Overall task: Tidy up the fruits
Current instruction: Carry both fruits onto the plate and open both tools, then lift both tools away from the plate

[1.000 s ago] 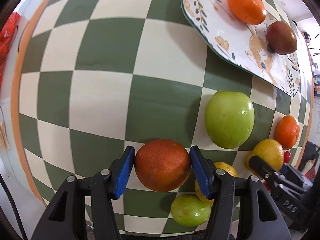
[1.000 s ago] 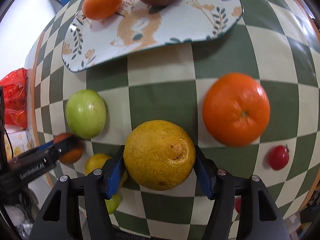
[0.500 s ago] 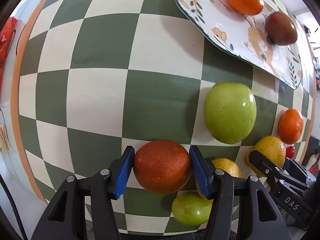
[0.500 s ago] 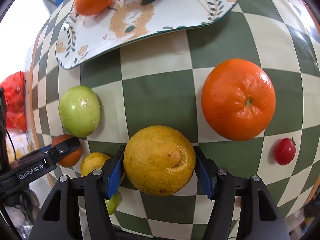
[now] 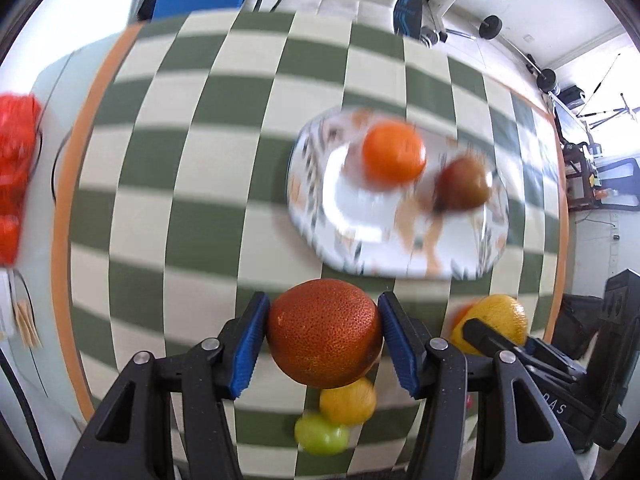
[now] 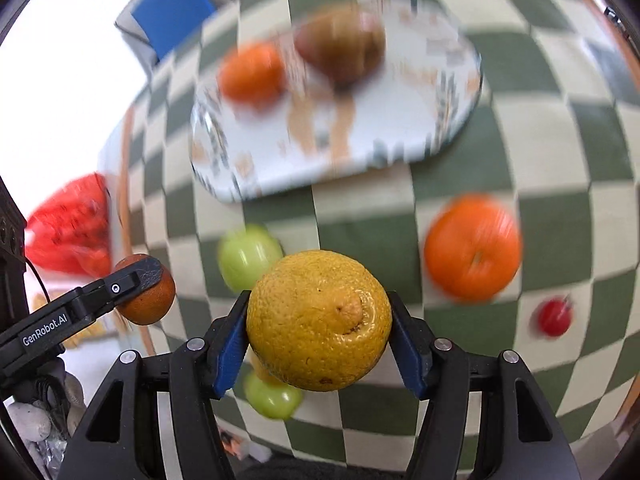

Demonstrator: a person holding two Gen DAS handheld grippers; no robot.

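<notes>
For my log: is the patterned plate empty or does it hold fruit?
Not empty: the plate holds an orange fruit and a dark reddish fruit.

**Open cloth to the left, fruit crowding the near right**

Left of the plate (image 5: pixel 320 216) the checkered tablecloth (image 5: pixel 180 160) lies bare across a wide stretch, open to a gripper. On the plate, an orange (image 5: pixel 394 152) and a dark brown fruit (image 5: pixel 462 186) fill the far part; its near part is bare. Between the plate and the near edge stand a green apple (image 6: pixel 248 256), a loose orange (image 6: pixel 472 250) and a cherry tomato (image 6: pixel 554 317), with a bare lane of cloth between apple and orange. A yellow fruit (image 5: pixel 348 400) and a small green fruit (image 5: pixel 320 434) sit touching by the near edge.
</notes>
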